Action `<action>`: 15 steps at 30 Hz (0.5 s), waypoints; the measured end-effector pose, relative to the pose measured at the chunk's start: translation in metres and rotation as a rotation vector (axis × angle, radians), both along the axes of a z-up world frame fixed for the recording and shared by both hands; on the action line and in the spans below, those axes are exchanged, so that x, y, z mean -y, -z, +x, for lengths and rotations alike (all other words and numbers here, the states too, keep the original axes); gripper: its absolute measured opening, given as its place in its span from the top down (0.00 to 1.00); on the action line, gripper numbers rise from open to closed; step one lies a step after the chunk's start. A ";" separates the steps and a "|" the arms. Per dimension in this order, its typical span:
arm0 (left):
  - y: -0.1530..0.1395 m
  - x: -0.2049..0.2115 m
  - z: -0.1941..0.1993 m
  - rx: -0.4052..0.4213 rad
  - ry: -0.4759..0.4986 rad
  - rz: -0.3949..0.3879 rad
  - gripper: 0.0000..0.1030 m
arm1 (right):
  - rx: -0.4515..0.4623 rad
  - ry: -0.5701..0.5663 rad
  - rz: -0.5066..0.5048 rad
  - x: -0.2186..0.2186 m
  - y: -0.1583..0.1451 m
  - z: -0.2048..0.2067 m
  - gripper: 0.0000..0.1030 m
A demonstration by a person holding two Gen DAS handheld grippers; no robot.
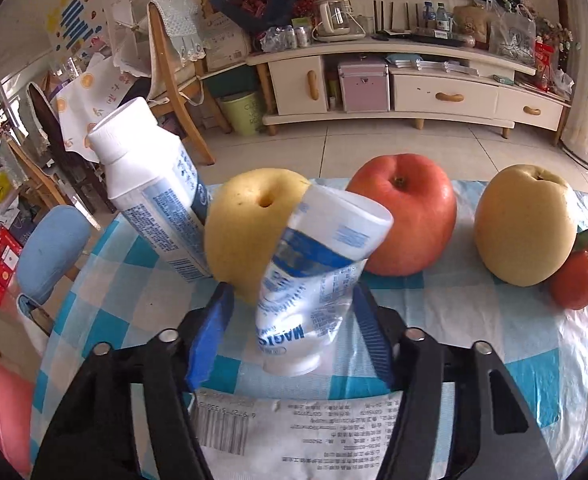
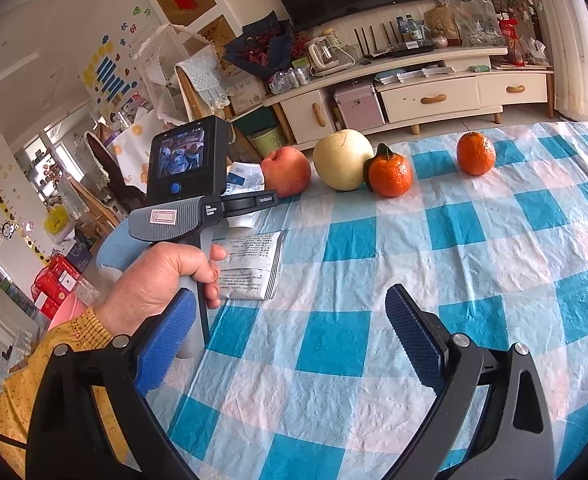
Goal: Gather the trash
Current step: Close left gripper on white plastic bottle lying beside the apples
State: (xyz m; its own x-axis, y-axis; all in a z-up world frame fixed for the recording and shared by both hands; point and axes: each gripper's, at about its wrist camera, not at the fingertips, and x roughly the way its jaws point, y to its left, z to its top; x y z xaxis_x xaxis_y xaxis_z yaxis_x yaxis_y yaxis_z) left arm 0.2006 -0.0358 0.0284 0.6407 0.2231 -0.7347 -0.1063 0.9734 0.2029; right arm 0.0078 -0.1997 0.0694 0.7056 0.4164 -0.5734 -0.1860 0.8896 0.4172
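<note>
The left wrist view showed what the right one hid: a crushed bottle (image 1: pixel 313 280) stood between the fingers of the left gripper (image 1: pixel 294 332), cap end down near the jaw roots, its flattened base tilted up and away to the right. Its long axis ran roughly along the fingers. The right pad (image 1: pixel 367 328) seemed to touch the bottle's side, while a gap showed beside the left pad, so the jaws stood part closed and a firm grip could not be confirmed. A wrapper (image 1: pixel 294 428) lay flat under the jaws. Beyond the fingertips sat a pear (image 1: pixel 246 232), with a carton (image 1: pixel 154 196) leaning left of it and an apple (image 1: pixel 405 216) to the right.

The right wrist view showed a hand (image 2: pixel 162 276) holding the left gripper's handle, near the table's (image 2: pixel 473 264) left edge. The right gripper (image 2: pixel 290 332) hung with jaws wide apart and empty, open cloth ahead of them.
</note>
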 end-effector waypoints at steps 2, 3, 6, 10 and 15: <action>-0.001 -0.009 -0.003 -0.022 0.016 -0.043 0.60 | 0.003 -0.001 0.001 0.000 0.000 0.000 0.07; 0.002 -0.012 -0.005 -0.038 0.028 -0.072 0.69 | 0.002 -0.001 0.000 0.000 0.000 0.000 0.07; 0.006 -0.018 -0.018 -0.048 0.048 -0.093 0.75 | -0.006 0.006 -0.001 0.001 0.002 0.002 0.07; 0.010 -0.027 -0.040 -0.057 0.081 -0.136 0.75 | -0.008 0.009 -0.007 0.002 0.003 0.003 0.07; 0.012 -0.030 -0.079 -0.067 0.159 -0.153 0.75 | -0.006 0.011 -0.011 0.002 0.002 0.004 0.07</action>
